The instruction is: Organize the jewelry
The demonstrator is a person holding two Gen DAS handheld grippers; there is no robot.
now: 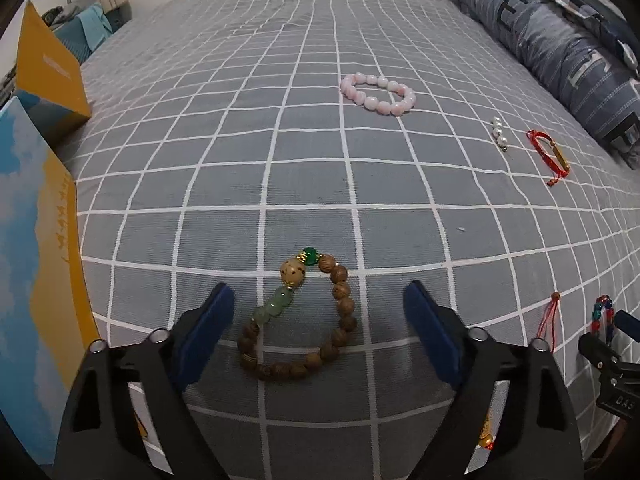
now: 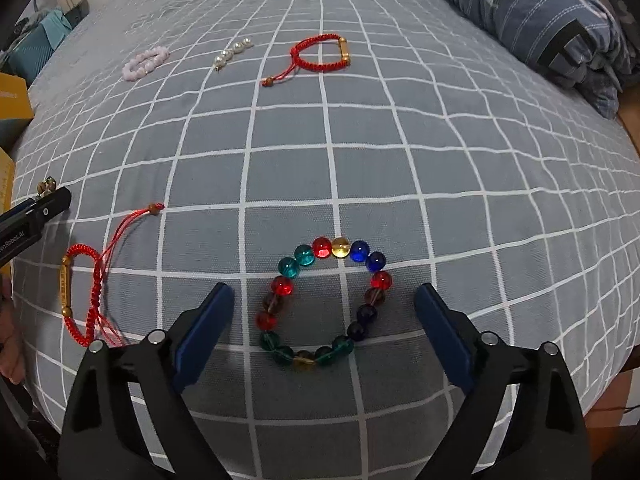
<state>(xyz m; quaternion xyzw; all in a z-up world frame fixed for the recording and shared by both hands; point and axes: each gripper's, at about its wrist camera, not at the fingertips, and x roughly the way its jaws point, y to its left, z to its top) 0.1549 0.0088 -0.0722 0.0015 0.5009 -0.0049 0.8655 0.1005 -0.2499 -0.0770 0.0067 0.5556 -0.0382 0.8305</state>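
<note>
Straddling brown wooden-bead bracelet (image 1: pixel 298 320) with left gripper (image 1: pixel 319 304) spread wide, untouching; likewise right gripper (image 2: pixel 324 304) around multicoloured glass-bead bracelet (image 2: pixel 324 300); box contents hidden.

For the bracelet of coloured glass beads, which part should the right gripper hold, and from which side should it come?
Probably from above. The glass bead bracelet lies flat as an open ring on the checked bedsheet, between the open fingers of the right gripper. Closing across the whole ring should squeeze its two side strands together; round beads may slip, so pinch low.
</note>
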